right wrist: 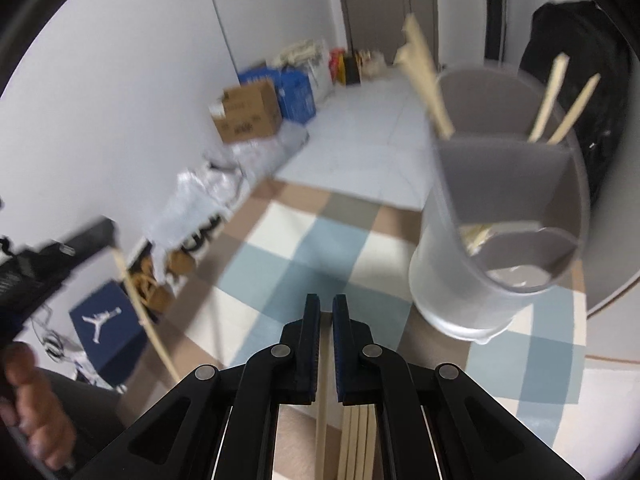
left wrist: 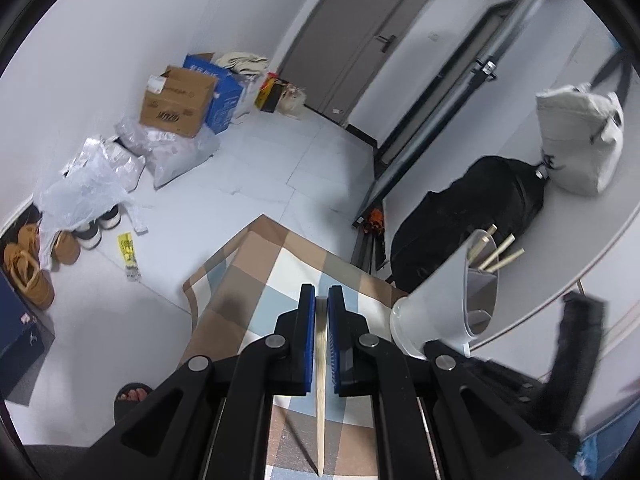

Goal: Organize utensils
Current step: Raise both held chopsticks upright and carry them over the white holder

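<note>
A: Start with the biggest thing. Where does the holder stand?

B: The white utensil holder [right wrist: 500, 216] stands on the checked tablecloth [right wrist: 280, 248], ahead and to the right of your right gripper [right wrist: 326, 312]. A divider splits it into compartments. Chopsticks [right wrist: 552, 100] already lean in the far one, and one more sticks out at the left rim.

A: And your tools?

B: Your right gripper's jaws are together on a single chopstick [right wrist: 321, 420] that runs back under the tool; a few more lie flat on the cloth [right wrist: 358, 440] just beside it. Your left gripper [left wrist: 321, 300] is clamped on another chopstick [left wrist: 320, 400], its tip pointing back toward you.

A: What can go wrong?

B: You hold each stick near one end, so the long free length can swing in the jaws. If you come at the holder from low, I judge the stick may strike the rim or the sticks already leaning there, and the light holder could tip. A thin stick may also slip through closed pads.
</note>
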Demonstrator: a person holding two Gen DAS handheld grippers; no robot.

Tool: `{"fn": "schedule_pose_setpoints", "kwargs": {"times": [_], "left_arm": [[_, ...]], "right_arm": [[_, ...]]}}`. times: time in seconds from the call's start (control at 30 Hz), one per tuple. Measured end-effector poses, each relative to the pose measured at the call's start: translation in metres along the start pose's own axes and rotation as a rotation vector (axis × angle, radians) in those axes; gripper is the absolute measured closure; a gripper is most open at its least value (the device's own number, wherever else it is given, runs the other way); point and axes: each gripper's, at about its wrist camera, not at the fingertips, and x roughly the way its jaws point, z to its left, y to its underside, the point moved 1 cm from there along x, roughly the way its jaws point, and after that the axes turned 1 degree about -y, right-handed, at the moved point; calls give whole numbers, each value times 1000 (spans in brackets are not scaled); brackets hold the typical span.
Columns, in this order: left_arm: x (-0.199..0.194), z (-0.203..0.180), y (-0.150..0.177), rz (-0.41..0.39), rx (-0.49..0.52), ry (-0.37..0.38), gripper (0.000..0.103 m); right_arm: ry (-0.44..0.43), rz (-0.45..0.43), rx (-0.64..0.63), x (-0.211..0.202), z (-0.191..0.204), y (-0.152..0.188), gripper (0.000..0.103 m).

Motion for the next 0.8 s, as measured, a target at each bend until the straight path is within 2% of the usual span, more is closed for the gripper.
{"fn": "schedule_pose_setpoints", "kwargs": {"times": [0.23,0.53,0.8], "left_arm": [[-12,-25,11,-17,121,19,101],[-34,-68,10,-38,191,66,101],[-49,-109,-1,-70,264,91,101]], "right_arm": [[-38,-162,29,-56,-10,6,98],[-52,-281,74,-103,-34,14,98],[-63,-391,91,-146,-55,0,98]]}}
